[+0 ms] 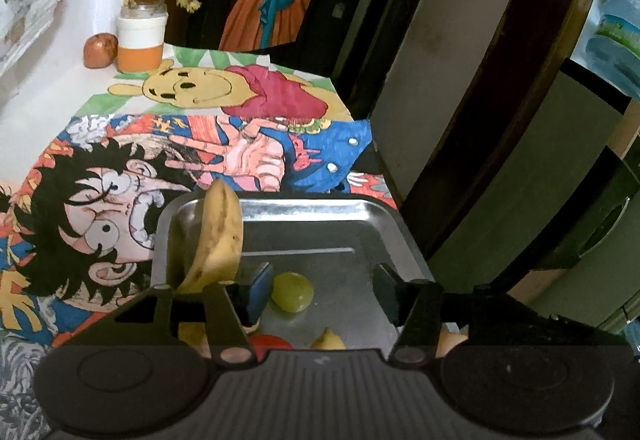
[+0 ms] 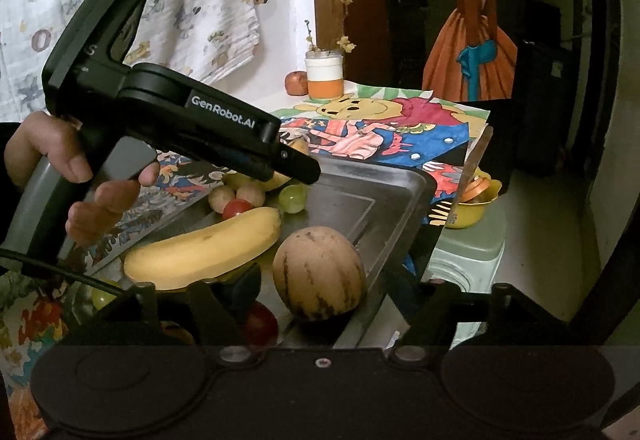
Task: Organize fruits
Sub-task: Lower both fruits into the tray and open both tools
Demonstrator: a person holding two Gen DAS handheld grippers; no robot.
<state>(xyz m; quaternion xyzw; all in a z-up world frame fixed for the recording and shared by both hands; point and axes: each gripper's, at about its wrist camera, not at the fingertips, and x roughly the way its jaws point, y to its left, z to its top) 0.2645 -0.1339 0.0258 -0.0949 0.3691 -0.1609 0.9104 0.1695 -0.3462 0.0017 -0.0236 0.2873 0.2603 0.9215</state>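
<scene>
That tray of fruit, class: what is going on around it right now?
A person holds a gripper in each hand over a metal tray of fruit. The left gripper is open above a green grape, beside a banana. The right gripper is open around a striped melon, not pressing it. Nothing is held.

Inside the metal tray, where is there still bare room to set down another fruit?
The far right half of the rectangular metal tray is bare, bordered by its far rim, the green grape and the striped tan melon. The near left is crowded: yellow banana, red cherry tomato, more small fruit.
</scene>
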